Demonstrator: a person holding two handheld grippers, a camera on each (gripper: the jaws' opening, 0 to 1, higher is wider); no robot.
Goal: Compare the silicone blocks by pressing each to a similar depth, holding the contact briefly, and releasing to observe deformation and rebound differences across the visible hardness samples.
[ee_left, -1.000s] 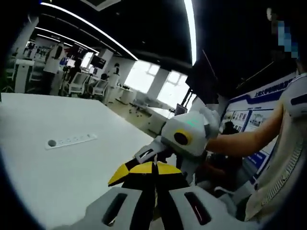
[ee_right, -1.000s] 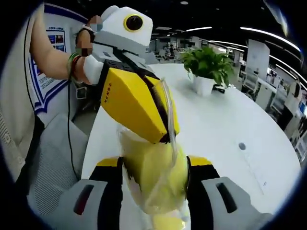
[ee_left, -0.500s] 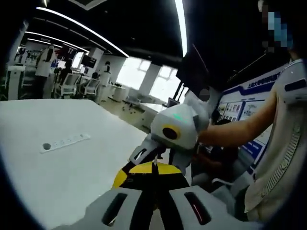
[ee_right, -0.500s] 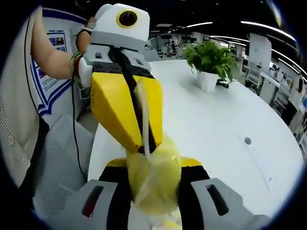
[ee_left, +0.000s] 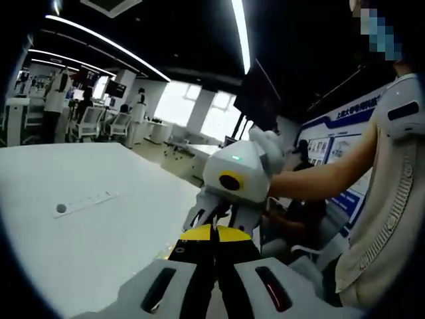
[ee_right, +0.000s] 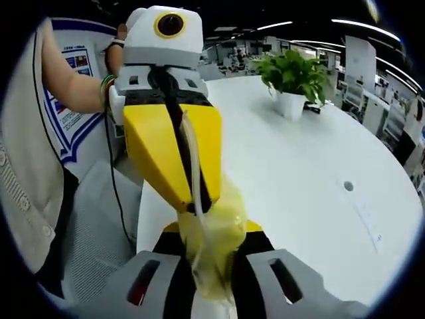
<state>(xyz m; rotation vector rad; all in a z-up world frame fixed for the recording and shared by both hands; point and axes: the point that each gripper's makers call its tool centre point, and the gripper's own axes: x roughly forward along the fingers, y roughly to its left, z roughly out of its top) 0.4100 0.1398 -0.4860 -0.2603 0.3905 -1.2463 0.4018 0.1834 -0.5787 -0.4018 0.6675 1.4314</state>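
Between the right gripper (ee_right: 211,262) jaws, a bagged yellow silicone block (ee_right: 211,247) is being squeezed narrower than a second ago; its plastic bag (ee_right: 196,174) is being pinched above by the left gripper (ee_right: 188,199).

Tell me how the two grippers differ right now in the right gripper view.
The left gripper reaches in from the top of the view, and its jaws are shut on the clear edge of the plastic bag. The right gripper rises from the bottom, its jaws squeezing the bag's yellow bulk. The left one shows broad yellow jaw faces; the right shows mostly grey and black. Both grip the same bag above the white table.
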